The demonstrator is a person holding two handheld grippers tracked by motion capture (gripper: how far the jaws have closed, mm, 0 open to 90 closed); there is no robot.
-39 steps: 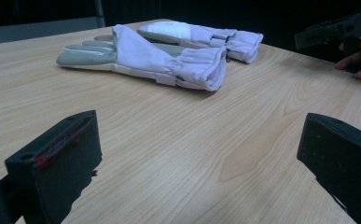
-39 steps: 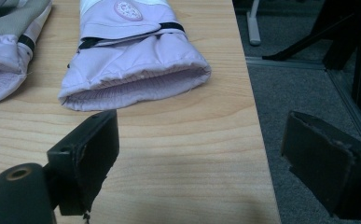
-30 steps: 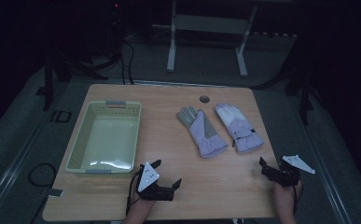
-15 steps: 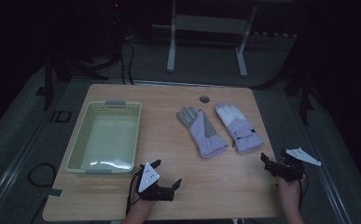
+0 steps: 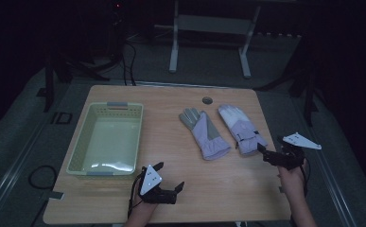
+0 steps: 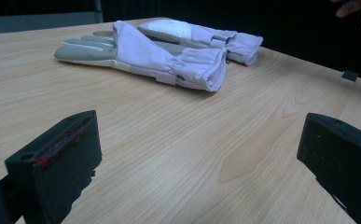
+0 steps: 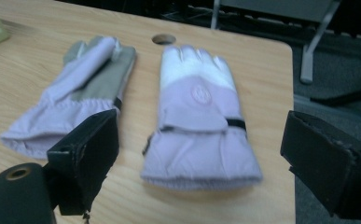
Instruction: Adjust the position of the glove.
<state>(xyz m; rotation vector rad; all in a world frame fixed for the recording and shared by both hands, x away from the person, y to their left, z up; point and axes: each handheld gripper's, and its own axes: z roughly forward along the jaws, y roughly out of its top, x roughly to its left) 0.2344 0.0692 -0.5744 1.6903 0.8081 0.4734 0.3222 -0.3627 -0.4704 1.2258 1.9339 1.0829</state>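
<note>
Two lilac winter gloves lie side by side on the wooden table (image 5: 171, 109). One glove (image 5: 204, 133) shows its grey palm; the other (image 5: 243, 128) shows its white-fingered back. My right gripper (image 5: 270, 146) hovers open just short of the white-fingered glove's cuff (image 7: 201, 154), which sits between its spread jaws in the right gripper view (image 7: 206, 161). Near the table's front edge my left gripper (image 5: 170, 176) is open and empty. It points at the grey-palmed glove (image 6: 159, 60), with bare wood between its jaws (image 6: 199, 158).
A pale green plastic basket (image 5: 79, 142), empty, stands on the table's left half. A round cable hole (image 5: 207, 100) sits near the far edge. The table's right edge runs close beside my right gripper. A metal stand (image 5: 209, 28) is on the floor beyond.
My right gripper has moved a little forward and to the left, closer to the white-fingered glove's cuff. The left gripper and both gloves have stayed put.
</note>
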